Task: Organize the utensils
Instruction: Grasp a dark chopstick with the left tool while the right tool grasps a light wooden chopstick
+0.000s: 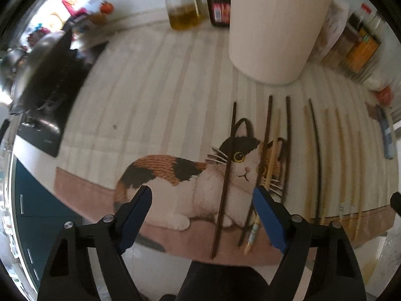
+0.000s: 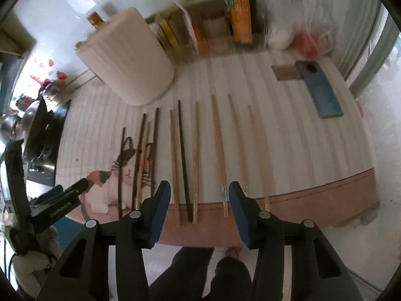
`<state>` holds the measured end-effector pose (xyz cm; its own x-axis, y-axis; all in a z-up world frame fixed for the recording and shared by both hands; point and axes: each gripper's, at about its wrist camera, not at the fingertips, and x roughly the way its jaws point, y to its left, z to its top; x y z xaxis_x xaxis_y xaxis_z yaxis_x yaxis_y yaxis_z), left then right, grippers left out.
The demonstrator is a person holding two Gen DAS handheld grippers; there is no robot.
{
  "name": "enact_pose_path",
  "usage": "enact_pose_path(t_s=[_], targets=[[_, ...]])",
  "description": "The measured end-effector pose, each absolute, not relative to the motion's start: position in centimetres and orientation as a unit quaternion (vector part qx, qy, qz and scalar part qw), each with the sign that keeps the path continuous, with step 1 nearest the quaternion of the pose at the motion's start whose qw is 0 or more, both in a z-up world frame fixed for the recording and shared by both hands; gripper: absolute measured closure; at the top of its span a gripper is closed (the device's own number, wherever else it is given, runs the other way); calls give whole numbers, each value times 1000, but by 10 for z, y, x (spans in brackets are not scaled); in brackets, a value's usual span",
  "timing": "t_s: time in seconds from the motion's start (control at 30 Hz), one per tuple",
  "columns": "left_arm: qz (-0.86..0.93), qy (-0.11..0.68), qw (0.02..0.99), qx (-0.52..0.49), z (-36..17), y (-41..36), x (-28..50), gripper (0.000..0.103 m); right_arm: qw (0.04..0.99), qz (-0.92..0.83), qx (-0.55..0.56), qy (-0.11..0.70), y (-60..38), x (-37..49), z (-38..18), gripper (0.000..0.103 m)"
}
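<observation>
Judging by their look, the chopsticks will be light, stiff and thin, smooth enough to roll or slip out of a loose pinch, so the safest hold seems to be across the shaft a little in from the near end, where each stick lies flat on the mat (image 1: 155, 95) and the pads can close squarely on it. They lie in a row on the striped mat with the cat picture, all pointing away toward the far side, in front of a tall cream container (image 1: 273, 30). At the left, one dark chopstick (image 1: 226, 175) crosses the cat's face alone; just right of it two more dark ones lie either side of a pale one with a patterned near end, close together. Further right come pale bamboo sticks (image 2: 219, 150) with one long dark stick (image 2: 184, 160) among them, spaced apart, their near ends reaching the pink border of the mat. The left gripper (image 1: 203, 217) hangs over the left group with its jaws spread, the lone dark chopstick lying below the gap but not touched. The right gripper (image 2: 200, 210) stands over the near ends of the pale sticks, jaws partly apart and pinching nothing. A blue cloth (image 2: 323, 95) lies far right.
</observation>
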<state>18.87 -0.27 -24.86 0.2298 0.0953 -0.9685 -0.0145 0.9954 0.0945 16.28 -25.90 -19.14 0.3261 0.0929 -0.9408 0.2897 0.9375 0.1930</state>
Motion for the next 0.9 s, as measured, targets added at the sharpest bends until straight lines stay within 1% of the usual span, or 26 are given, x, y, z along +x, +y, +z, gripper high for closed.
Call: enact_pose_path(t_s=[0.13, 0.27, 0.37, 0.43, 0.47, 0.5, 0.53, 0.6, 0.67, 0.7, 0.73, 0.77, 0.8, 0.87, 0.9], targets=[[13, 641, 766, 37, -278, -4, 212, 22, 777, -80, 180, 598, -263, 191, -220, 52], [-14, 654, 755, 46, -297, -8, 229, 22, 760, -99, 187, 615, -262, 216, -244, 53], [-31, 659, 749, 57, -311, -14, 240, 32, 751, -108, 195, 622, -260, 236, -260, 53], [-36, 663, 745, 66, -317, -18, 244, 43, 747, -114, 192, 627, -258, 249, -271, 55], [-38, 665, 743, 69, -320, -17, 248, 56, 744, -116, 190, 630, -257, 255, -276, 56], [-43, 668, 740, 70, -323, -18, 250, 63, 741, -118, 189, 633, -257, 261, -282, 57], [-48, 669, 739, 65, -323, -19, 252, 65, 739, -120, 188, 636, -256, 265, -285, 59], [-56, 668, 739, 64, -323, -22, 256, 77, 732, -121, 180, 646, -255, 277, -295, 65], [-59, 670, 737, 61, -323, -21, 260, 83, 728, -120, 172, 653, -254, 285, -303, 69], [-61, 671, 737, 60, -323, -23, 262, 89, 725, -119, 168, 657, -254, 290, -308, 70], [-61, 671, 737, 60, -323, -22, 266, 92, 722, -119, 166, 661, -254, 293, -312, 72], [-60, 672, 736, 59, -323, -22, 270, 96, 719, -119, 162, 665, -253, 297, -316, 75], [-59, 672, 736, 58, -323, -23, 271, 97, 716, -117, 156, 670, -252, 301, -321, 78], [-53, 670, 738, 58, -325, -26, 278, 98, 711, -113, 142, 679, -249, 306, -329, 89], [-50, 671, 738, 56, -324, -23, 283, 99, 718, -114, 129, 674, -247, 308, -328, 92]])
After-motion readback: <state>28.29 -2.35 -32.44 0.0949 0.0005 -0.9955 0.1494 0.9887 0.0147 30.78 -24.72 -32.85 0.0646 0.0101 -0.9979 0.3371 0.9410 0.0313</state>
